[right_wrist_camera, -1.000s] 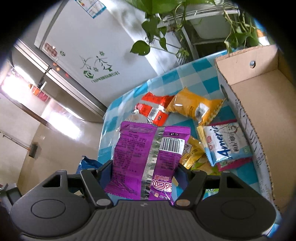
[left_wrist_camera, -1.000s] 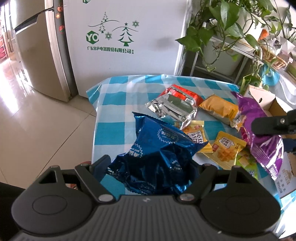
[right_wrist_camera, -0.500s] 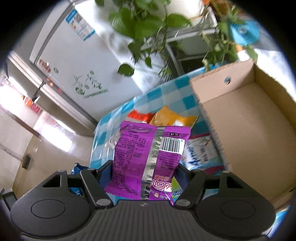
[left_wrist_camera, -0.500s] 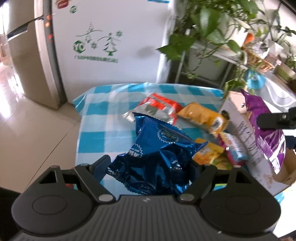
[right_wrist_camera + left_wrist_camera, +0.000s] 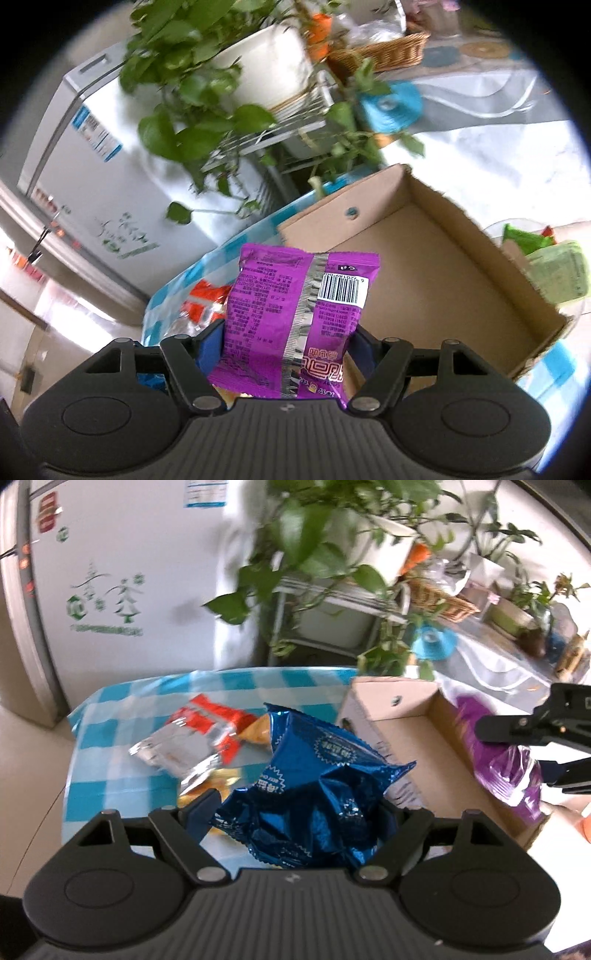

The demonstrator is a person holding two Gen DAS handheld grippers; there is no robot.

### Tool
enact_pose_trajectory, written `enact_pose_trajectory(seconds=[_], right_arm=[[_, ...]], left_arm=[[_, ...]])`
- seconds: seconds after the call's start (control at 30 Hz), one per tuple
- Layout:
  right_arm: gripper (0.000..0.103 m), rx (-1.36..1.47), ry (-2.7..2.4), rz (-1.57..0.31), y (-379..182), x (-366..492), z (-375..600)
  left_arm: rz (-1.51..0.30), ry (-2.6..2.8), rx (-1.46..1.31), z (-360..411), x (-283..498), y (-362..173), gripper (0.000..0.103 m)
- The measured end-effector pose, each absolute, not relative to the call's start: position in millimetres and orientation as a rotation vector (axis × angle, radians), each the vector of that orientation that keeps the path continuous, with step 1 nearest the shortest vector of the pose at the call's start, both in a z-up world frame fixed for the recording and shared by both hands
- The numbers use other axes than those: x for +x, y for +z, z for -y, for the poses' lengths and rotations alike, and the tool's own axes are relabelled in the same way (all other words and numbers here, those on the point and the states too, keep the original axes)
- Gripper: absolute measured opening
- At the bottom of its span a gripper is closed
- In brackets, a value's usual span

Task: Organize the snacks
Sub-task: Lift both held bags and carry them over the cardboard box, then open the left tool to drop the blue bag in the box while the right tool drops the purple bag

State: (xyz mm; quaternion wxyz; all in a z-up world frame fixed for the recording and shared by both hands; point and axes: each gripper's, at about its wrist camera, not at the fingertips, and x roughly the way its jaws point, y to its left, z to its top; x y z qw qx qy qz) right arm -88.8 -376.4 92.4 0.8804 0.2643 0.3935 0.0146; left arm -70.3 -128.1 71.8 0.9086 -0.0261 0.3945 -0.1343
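My left gripper [image 5: 295, 808] is shut on a crumpled blue foil snack bag [image 5: 317, 782], held above the blue-and-white checked tablecloth [image 5: 122, 771] just left of an open cardboard box [image 5: 417, 746]. My right gripper [image 5: 286, 339] is shut on a purple snack bag [image 5: 295, 302] with its barcode side facing the camera. In the left wrist view that purple bag [image 5: 509, 771] hangs over the box's right part, pinched by the right gripper's fingers [image 5: 517, 731]. The box floor [image 5: 424, 280] shows bare cardboard.
Red-and-silver packets [image 5: 192, 738], an orange packet [image 5: 258, 731] and a yellow one [image 5: 218, 779] lie on the cloth left of the box. A white fridge [image 5: 110, 590] and potted plants [image 5: 314, 554] stand behind the table. Green packets [image 5: 554, 273] sit beyond the box's right wall.
Both grippers have carried their bags to the right and slightly up, from over the loose snacks towards the box. The box now fills much more of both views.
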Motion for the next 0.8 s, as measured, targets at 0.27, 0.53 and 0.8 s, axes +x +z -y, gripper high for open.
enact_pose_trajectory(seconds=[0.27, 0.53, 0.8], right_arm=[[0.073, 0.592, -0.005, -0.774, 97, -97, 404], [0.071, 0.665, -0.054, -0.774, 91, -104, 426], [0.074, 0.724, -0.137, -0.726, 93, -113, 448]], left_arm=[[-0.804, -0.345, -0.043, 172, -65, 78, 0.083], [-0.845, -0.394, -0.023, 214, -58, 63, 0.083], [-0.867, -0.479, -0.004, 262, -48, 55, 0.083]])
